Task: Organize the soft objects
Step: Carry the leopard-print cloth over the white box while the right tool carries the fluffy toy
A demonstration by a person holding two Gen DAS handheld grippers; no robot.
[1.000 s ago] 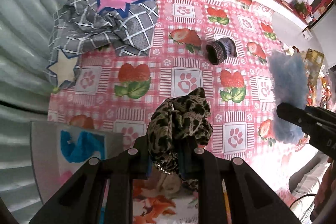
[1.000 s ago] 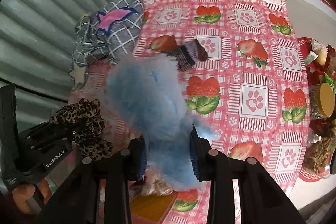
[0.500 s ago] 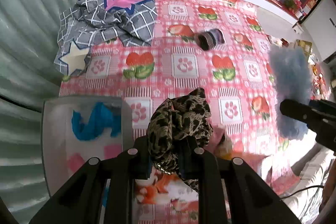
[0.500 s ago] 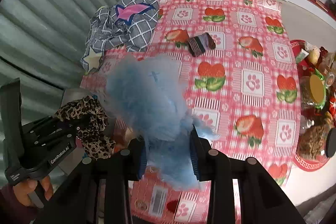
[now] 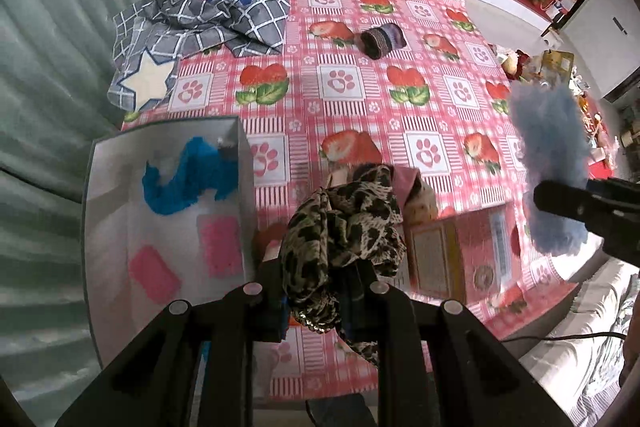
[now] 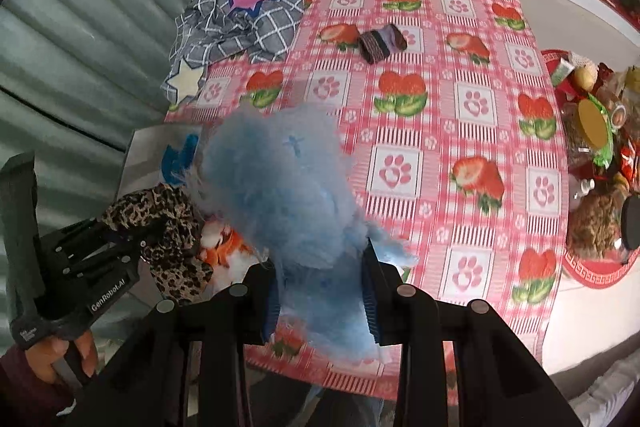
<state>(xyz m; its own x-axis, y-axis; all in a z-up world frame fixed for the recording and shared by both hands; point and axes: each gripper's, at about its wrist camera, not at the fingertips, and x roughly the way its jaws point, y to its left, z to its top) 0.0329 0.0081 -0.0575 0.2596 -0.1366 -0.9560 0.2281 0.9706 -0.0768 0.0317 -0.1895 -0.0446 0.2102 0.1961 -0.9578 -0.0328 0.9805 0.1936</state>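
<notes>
Left wrist view: left gripper (image 5: pixel 316 287), clenched on leopard cloth (image 5: pixel 344 227), and right gripper (image 6: pixel 320 291), grasping blue fluff (image 6: pixel 280 183), now drawn back over tablecloth's (image 5: pixel 440 115) near edge beside bin (image 5: pixel 168 211), probably for dropping in.

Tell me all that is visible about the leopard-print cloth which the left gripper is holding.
The leopard-print cloth is a thin, soft-looking fabric with black and brown spots on tan. It is bunched into a crumpled lump, and a loose fold hangs below the jaws. The left gripper is shut on its lower part and holds it in the air, above the near edge of the table, right of the grey bin. Only the gripper's fingers touch it.
</notes>
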